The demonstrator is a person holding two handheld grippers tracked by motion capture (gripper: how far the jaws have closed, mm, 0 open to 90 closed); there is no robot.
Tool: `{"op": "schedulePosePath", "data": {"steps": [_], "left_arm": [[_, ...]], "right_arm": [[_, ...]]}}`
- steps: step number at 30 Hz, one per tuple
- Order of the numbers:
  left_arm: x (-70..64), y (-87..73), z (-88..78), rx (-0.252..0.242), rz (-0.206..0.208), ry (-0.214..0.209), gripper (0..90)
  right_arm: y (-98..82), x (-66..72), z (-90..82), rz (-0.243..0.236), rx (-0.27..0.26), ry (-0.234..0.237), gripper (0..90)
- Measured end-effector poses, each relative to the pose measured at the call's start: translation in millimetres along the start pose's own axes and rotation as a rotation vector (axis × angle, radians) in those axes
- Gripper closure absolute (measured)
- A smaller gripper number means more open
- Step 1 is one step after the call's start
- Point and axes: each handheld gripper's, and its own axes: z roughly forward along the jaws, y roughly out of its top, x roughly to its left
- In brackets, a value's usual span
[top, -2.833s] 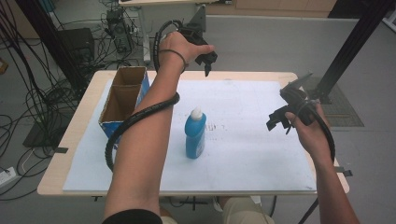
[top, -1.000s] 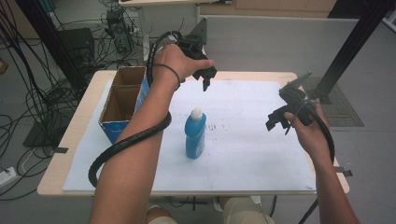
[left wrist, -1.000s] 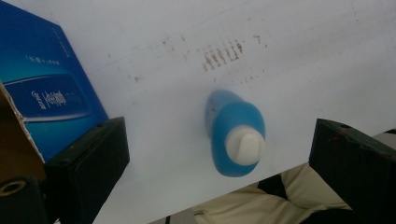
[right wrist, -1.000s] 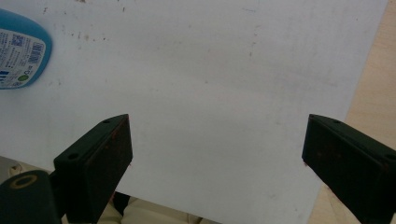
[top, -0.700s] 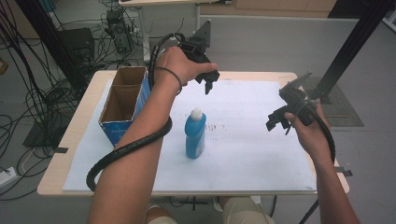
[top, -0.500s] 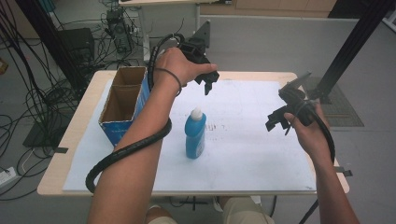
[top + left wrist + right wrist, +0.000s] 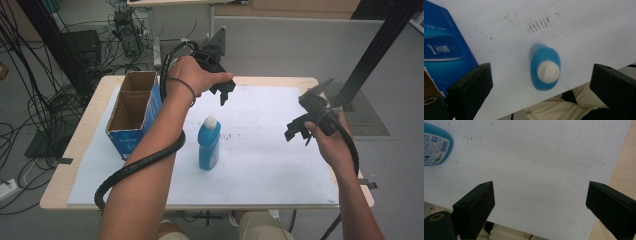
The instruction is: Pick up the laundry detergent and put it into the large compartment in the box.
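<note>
A blue bottle [image 7: 209, 143] with a white cap stands upright on the white sheet [image 7: 260, 165] in the middle of the table. My left gripper [image 7: 223, 93] hangs above and behind the bottle, open, pointing down. In the left gripper view the bottle [image 7: 545, 67] lies between the wide-apart jaws, well below them. My right gripper [image 7: 298, 133] hovers open over the right side of the sheet, holding nothing. In the right gripper view the bottle [image 7: 435, 143] sits at the upper left, outside the jaws.
An open blue cardboard box [image 7: 131, 120] with two compartments stands at the table's left, close to the left forearm; the box [image 7: 444, 47] also shows at the left of the left gripper view. The wooden table edge [image 7: 624, 170] runs along the sheet's right side.
My left gripper has drifted slightly right and down toward the bottle, and its cable has sagged lower under the forearm. The right gripper has stayed where it was.
</note>
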Motion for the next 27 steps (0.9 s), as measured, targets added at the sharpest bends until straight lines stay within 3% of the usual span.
{"op": "schedulePosePath", "data": {"steps": [11,27], "left_arm": [[-3.6,-3.4,13.1,0.012,0.007,-0.004,4.8],[-2.8,-12.6,53.0,0.029,-0.01,-0.028,4.9]], "right_arm": [[-1.5,2.5,-1.3,-0.003,-0.002,0.002,8.3],[-3.9,4.1,-1.0,-0.005,0.002,0.003,8.3]]}}
